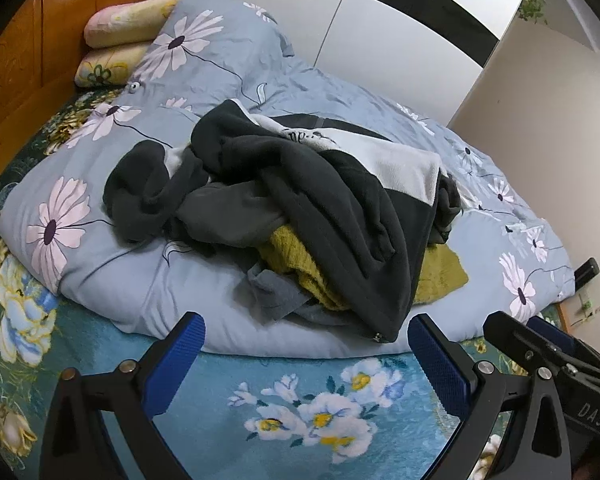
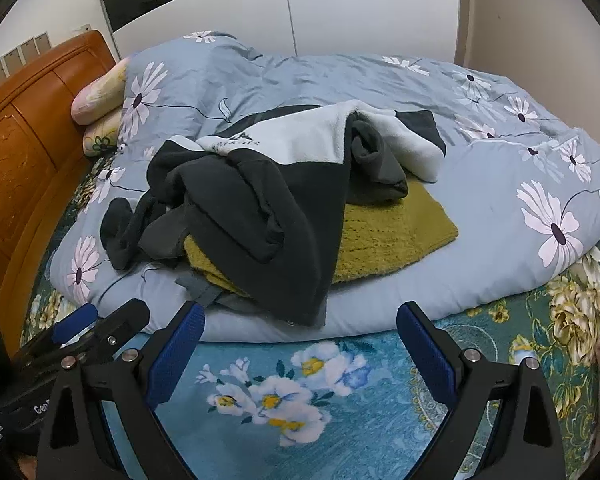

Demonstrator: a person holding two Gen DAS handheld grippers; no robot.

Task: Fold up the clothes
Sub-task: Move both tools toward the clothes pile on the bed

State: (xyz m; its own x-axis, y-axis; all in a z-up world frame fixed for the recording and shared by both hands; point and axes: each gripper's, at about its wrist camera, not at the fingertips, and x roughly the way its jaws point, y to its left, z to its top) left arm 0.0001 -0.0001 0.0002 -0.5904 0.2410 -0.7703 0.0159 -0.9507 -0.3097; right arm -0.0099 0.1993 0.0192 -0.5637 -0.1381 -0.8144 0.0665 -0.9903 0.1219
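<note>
- Both claws, left gripper and right gripper, hang released over the near blanket, holding nothing.
- Unfolded clothes heap on the duvet: dark fleece jacket over an olive sweater.
- Pinch the jacket's near hem at 2 corners, lifting evenly.

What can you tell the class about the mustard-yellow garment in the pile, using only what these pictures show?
The mustard-yellow garment looks like a nubbly, thick knit. It lies mostly flat on the grey-blue flowered duvet, at the bottom of the pile. A dark grey fleece garment is draped over its middle, hiding much of it, so its type cannot be told. One flat corner sticks out to the right; a bunched part shows to the left, over a grey cloth. Neither gripper touches it.
</note>
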